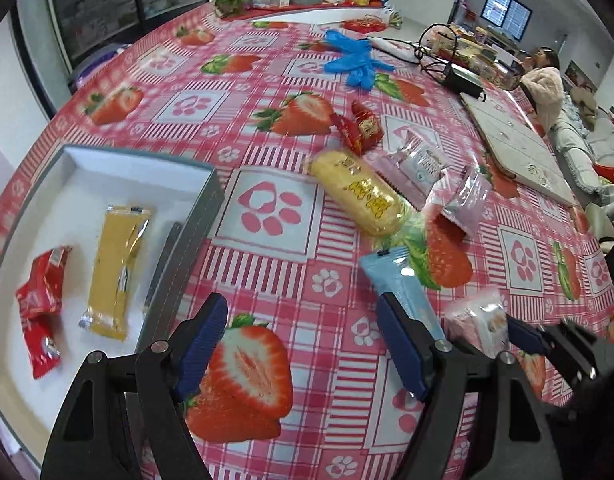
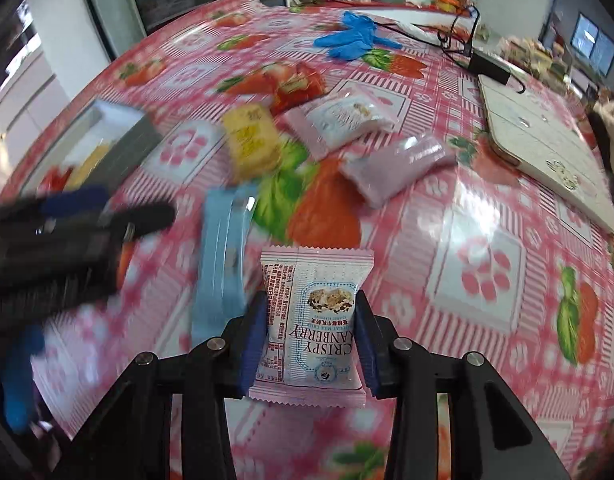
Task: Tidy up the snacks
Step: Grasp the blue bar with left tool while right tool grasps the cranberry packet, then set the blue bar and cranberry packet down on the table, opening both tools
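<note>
Pink cranberry packet (image 2: pixel 313 320) pinched by right gripper (image 2: pixel 309 336) fingers, tilted down | left gripper (image 1: pixel 303 344) fingers spread

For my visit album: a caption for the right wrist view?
Right gripper clamps a pink-and-white cranberry crisp packet above the strawberry-print tablecloth.

Both wrist views look steeply down, sharing the tablecloth (image 1: pixel 267 152).
</note>
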Tool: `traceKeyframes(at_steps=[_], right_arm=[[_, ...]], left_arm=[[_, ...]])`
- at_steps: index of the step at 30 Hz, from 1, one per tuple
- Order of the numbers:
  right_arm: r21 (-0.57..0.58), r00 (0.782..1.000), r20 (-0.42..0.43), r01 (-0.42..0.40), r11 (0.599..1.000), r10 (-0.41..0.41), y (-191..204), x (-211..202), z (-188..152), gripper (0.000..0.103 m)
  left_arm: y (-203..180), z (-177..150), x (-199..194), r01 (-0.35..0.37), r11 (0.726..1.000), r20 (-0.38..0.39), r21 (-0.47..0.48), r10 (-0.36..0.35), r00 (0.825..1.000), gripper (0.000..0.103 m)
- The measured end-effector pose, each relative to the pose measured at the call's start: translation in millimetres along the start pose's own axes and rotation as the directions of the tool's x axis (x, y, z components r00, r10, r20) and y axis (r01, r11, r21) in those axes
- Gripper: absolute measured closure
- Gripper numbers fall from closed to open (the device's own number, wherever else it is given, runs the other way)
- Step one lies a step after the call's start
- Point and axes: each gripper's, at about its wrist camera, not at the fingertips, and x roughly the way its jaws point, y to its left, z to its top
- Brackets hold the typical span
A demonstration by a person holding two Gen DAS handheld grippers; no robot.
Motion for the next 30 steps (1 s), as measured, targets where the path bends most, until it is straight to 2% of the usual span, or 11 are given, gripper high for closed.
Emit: traceKeyframes(at_steps=[8,12,14,16,17,19,20,21,27,28,30], right_arm=[[0.183,0.997,0.030,0.058,0.981,-0.064,-59.7,-15.9,-26.3,0.061],[0.210,0.996,0.036,0.072,0.975,-0.081,-73.1,-22.4,-37.2,0.061],[0.219,0.996,0.041,0.065,0.974,-0.076,-75.6,-23.6,-40.3,0.061],[0.219,0.996,0.044,0.068,0.973,-0.080,-75.8,-23.9,-40.7,0.061],[0.220,0.996,0.045,0.070,0.973,-0.082,-75.5,-23.9,-41.2,0.061],[0.222,0.995,0.047,0.072,0.972,-0.084,-74.8,-24.2,-42.3,0.061],[0.224,0.995,0.047,0.071,0.972,-0.084,-74.1,-24.5,-43.1,0.061],[0.223,0.996,0.046,0.070,0.972,-0.082,-74.0,-24.9,-44.1,0.061],[0.201,0.995,0.054,0.075,0.977,-0.087,-60.3,-33.2,-63.4,0.060],[0.190,0.993,0.061,0.087,0.978,-0.100,-56.8,-34.3,-67.2,0.059],[0.172,0.990,0.070,0.106,0.979,-0.120,-52.1,-34.7,-70.8,0.057]], left_arm=[[-42.7,-1.6,8.4,0.019,0.998,-0.024,0.062,-0.018,1.000,0.019],[-51.6,-5.1,29.8,-0.016,1.000,-0.079,0.027,0.018,0.997,0.019],[-58.5,-4.5,32.8,-0.077,0.996,-0.051,0.044,0.079,0.996,0.019],[-60.3,-4.0,33.3,-0.074,0.996,-0.034,0.041,0.075,0.997,0.020],[-60.3,-4.8,32.3,-0.068,0.997,-0.031,0.043,0.069,0.997,0.023],[-60.7,-9.0,26.0,-0.064,0.996,-0.007,0.067,0.065,0.998,0.047],[-61.2,-11.8,22.8,-0.057,0.995,-0.003,0.084,0.057,0.998,0.071],[-60.3,-17.6,18.4,-0.055,0.992,-0.006,0.112,0.056,0.998,0.078],[-40.9,-64.2,-3.5,-0.047,0.988,0.073,0.147,0.037,0.997,0.072],[-38.2,-68.5,-5.5,-0.057,0.988,0.090,0.143,0.045,0.995,0.066],[-32.5,-67.7,-3.7,-0.068,0.990,0.099,0.126,0.056,0.994,0.028]])
